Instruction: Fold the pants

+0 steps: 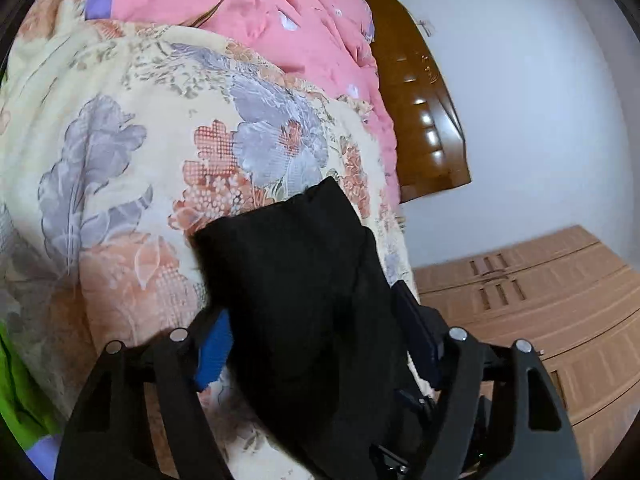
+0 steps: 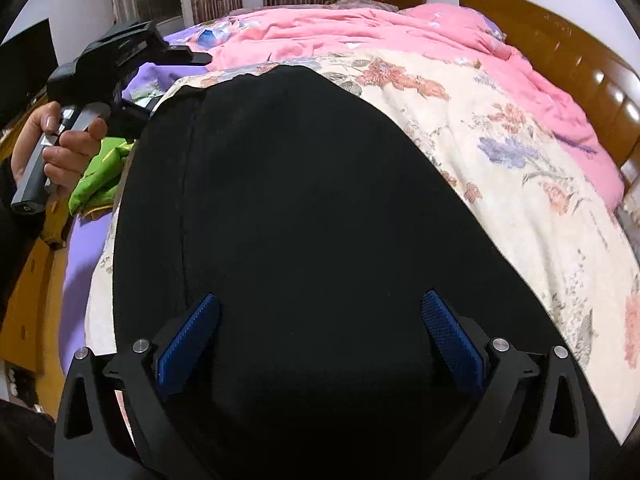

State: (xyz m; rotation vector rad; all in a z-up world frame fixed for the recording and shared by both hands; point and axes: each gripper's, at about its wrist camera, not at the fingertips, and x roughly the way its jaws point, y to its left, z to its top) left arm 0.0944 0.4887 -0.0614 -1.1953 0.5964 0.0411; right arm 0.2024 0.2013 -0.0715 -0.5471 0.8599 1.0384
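Here the black, soft knit pants (image 2: 304,216) lie spread on the cream floral quilt (image 2: 520,200) of the bed. The right tool (image 2: 320,344) hovers over them, blue pads apart and gripping nothing. The left tool (image 1: 316,344) straddles a raised fold of the same cloth; whether its pads pinch it cannot be told. Risk: the dark, limp fabric may slip from a partial bite, or the quilt be caught with it. Only the right view shows the whole garment and the person's hand (image 2: 60,148) on the left handle; only the left shows the lifted edge.
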